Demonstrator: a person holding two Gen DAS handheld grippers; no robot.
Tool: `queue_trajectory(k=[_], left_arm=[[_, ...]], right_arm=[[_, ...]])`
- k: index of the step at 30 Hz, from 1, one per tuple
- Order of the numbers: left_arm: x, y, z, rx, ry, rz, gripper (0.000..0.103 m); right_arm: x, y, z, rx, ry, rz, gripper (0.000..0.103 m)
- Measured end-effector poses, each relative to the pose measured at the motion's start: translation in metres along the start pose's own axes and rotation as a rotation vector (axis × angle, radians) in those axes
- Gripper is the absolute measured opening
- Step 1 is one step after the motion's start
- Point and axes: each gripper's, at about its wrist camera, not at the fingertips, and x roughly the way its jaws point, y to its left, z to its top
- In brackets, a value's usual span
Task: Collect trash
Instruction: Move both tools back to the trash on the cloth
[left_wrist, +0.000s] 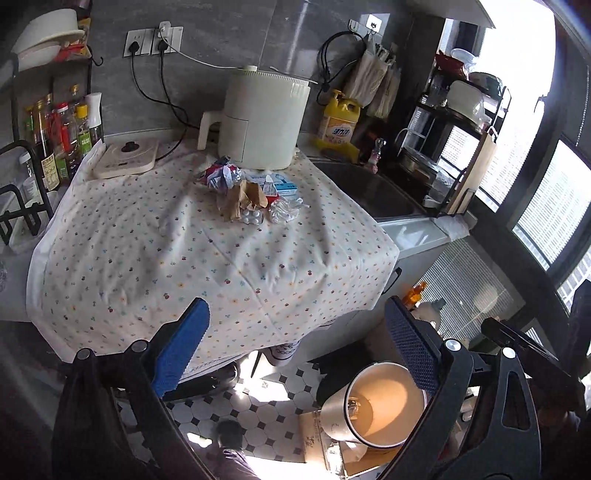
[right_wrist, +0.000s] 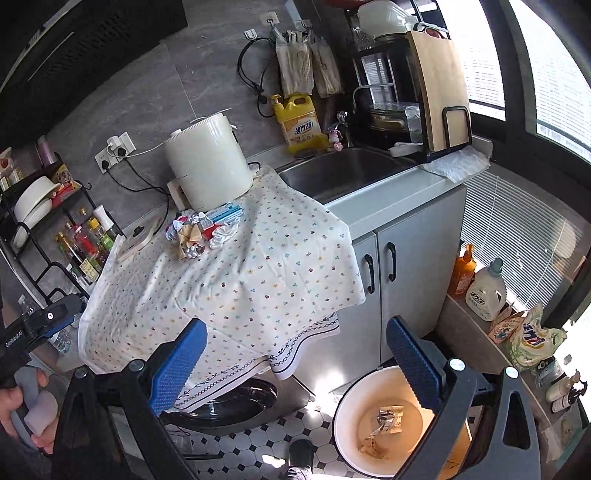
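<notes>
A small kitchen with grey stone-look wall tiles and a black-and-white octagon floor holds a counter draped in a thin, creased cotton cloth (left_wrist: 155, 240) printed with tiny flowers and cherries. Near the back of that cloth, just in front of a smooth cream cylindrical appliance (left_wrist: 264, 118), lies the trash pile (left_wrist: 251, 194): a crumpled foil-and-print wrapper, torn brown paper, a silver blister pack of round tablets, crinkled clear plastic and a flat blue-and-white carton, all touching or overlapping. To its right is a stainless steel sink (right_wrist: 343, 173) with a yellow plastic detergent jug (right_wrist: 298, 123) behind it and a pale wooden cutting board (right_wrist: 441, 90) standing upright in a black wire rack. On the floor below the counter's edge sits a round white bin (right_wrist: 345, 413) with a dark rim, a crumpled foil scrap and a scrap of brown paper on its bottom. The left gripper (left_wrist: 295, 345) hangs short of the cloth's near edge, its ridged blue rubber pads spread wide with nothing between them. The right gripper (right_wrist: 295, 363) is likewise wide apart and empty, poised partly above the bin.
</notes>
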Motion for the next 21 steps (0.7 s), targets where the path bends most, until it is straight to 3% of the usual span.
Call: queue_trajectory(k=[5,13,16,21], left_arm=[[0.032,0.037,0.029,-0.048,-0.004,-0.016,0.094],[0.097,0.092,0.071,-0.091,0.020,-0.041,0.087],[0.125,0.112,0.086,-0.112,0.042,-0.050,0.078],[0.165,0.135,0.112,-0.098,0.061,-0.071,0.077]], right_arm=[[0.036,0.033,0.020,-0.039,0.002,0.030,0.095],[0.084,0.060,0.042,-0.055,0.029,0.001,0.095],[0.103,0.069,0.048,-0.063,0.043,-0.013,0.095],[0.128,0.087,0.059,-0.056,0.036,-0.026,0.095]])
